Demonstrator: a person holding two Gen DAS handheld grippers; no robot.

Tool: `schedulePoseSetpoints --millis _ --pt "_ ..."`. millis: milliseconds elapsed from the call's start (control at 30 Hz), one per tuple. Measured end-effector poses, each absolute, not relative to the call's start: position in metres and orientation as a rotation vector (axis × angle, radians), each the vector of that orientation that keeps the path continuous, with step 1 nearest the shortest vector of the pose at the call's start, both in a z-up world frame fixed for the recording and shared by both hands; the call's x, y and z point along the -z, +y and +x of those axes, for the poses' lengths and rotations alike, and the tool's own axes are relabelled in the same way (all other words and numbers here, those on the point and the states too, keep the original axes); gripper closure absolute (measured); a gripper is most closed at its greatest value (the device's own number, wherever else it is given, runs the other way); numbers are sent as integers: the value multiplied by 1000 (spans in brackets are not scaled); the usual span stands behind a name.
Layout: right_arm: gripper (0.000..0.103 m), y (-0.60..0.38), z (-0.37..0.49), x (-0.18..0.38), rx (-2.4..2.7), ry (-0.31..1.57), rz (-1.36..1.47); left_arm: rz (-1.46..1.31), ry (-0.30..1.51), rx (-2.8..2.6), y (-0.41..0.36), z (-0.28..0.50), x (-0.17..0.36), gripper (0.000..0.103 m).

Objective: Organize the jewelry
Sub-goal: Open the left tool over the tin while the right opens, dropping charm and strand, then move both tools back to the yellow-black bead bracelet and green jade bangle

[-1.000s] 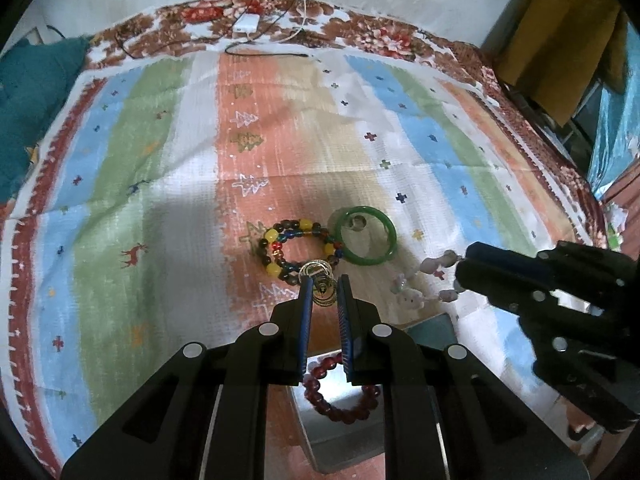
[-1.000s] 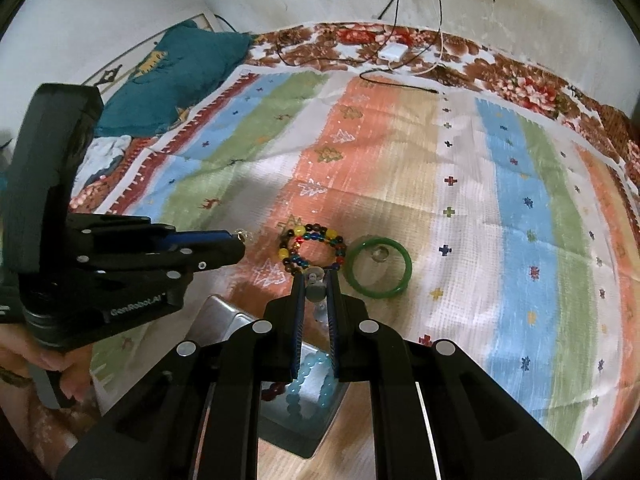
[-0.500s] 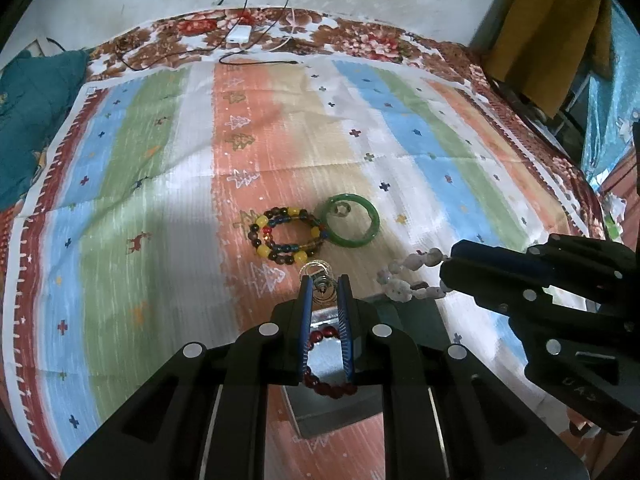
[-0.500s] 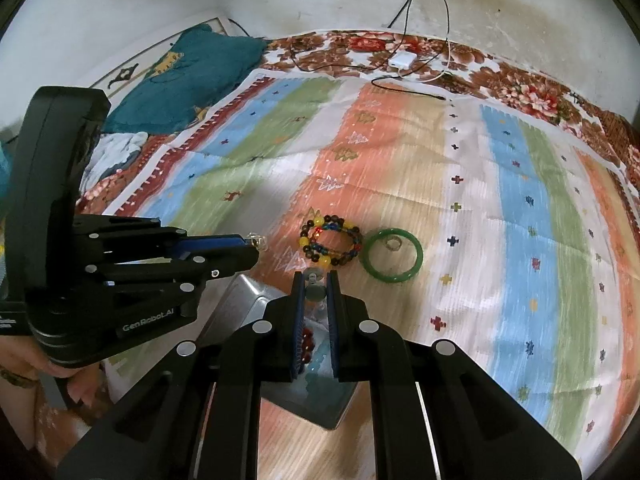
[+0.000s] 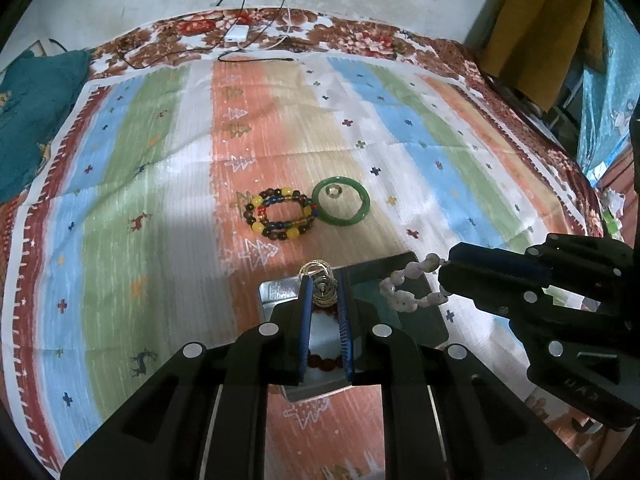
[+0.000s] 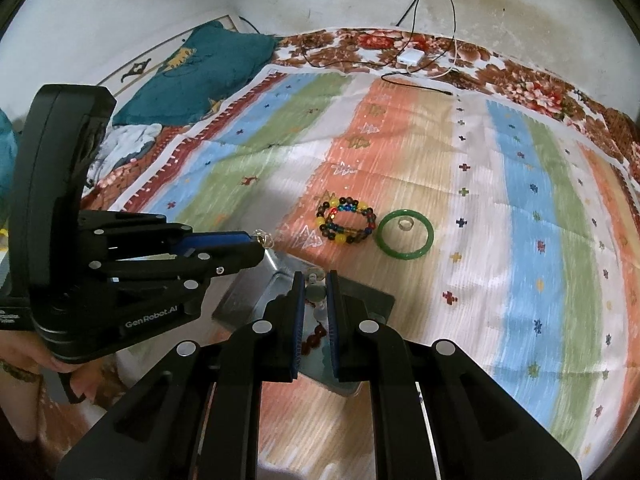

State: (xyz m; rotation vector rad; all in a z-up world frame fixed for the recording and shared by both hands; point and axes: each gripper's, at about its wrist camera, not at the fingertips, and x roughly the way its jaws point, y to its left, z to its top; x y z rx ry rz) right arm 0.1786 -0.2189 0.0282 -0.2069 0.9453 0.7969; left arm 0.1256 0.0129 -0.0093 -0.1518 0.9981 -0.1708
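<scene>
Both claws grip jewelry: left claw [image 5: 323, 289] wire rings [image 5: 319, 278], right claw [image 6: 314, 283] pale beads [image 5: 412, 285].

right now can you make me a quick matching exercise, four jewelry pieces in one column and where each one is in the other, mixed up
Things:
1. green bangle
2. small ring
3. pale bead bracelet
4. silver wire earrings

Places:
A. pinched in the left gripper
B. hanging from the right gripper over the metal tray
C. lying inside the green bangle
D. flat on the striped cloth, right of the multicolour bead bracelet

Pairs: 1-D, 2-C, 3-B, 4-A
</scene>
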Motion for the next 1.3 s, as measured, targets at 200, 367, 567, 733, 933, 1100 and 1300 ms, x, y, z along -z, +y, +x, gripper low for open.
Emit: schedulePoseSetpoints --millis 200,367,567,733,933,1100,1300 --pt "91 -222 169 -24 -811 960 -209 -152 1004 174 11 119 11 91" --pt "91 -224 168 -18 -806 988 -203 -154 1026 162 10 118 17 91" --pt "68 -229 175 -17 -776 999 -167 -180 1036 130 17 120 21 70" --pt "58 -233 183 -13 -740 1008 -165 -221 1037 105 26 125 22 63" --pt "53 -234 193 -9 -714 1016 -163 -247 1035 89 33 133 23 58" --pt "47 -231 197 -7 -664 1001 -218 -237 1027 63 35 140 23 51" --pt "43 -228 206 -4 -649 1002 -240 -220 1025 42 37 150 25 46"
